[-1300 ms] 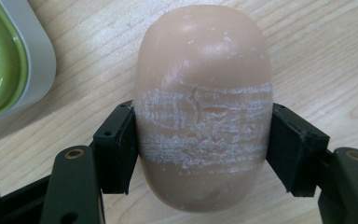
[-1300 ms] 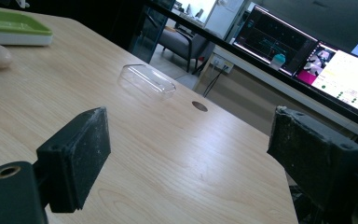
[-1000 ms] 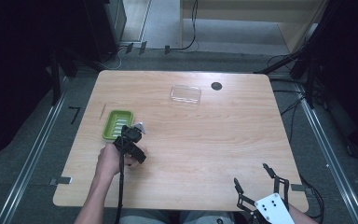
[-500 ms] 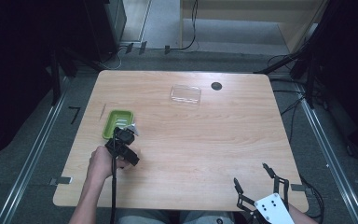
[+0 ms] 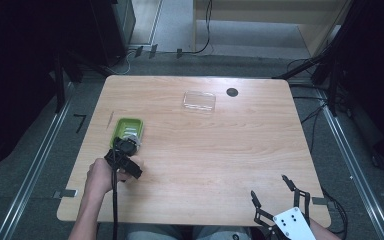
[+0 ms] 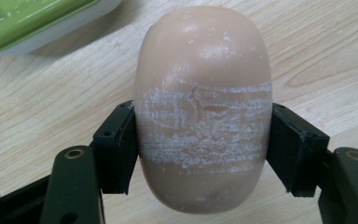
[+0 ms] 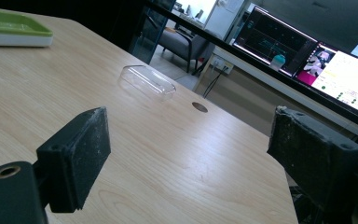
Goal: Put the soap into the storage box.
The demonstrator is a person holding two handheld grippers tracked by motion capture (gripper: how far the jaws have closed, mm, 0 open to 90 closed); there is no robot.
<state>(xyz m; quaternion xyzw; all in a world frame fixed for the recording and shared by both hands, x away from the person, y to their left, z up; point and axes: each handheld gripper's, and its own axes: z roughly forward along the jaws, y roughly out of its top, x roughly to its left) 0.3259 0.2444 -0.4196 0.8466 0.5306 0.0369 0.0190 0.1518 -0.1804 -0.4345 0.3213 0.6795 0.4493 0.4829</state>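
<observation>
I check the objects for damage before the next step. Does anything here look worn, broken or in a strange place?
The beige soap bar held in the left gripper has a band of white scuffs and small cracks across its middle, level with the jaws. The clear lid lies apart from the green soap dish. Nothing looks spilled.

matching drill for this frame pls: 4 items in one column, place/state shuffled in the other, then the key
1. soap bar
2. green soap dish
3. clear lid
4. right gripper

A. open, near the table's front right edge
B. far side of the table, beside a dark round hole
C. clamped between the left gripper's jaws
D. left part of the table, just beyond the left gripper

Pairs: 1-C, 2-D, 3-B, 4-A
</observation>
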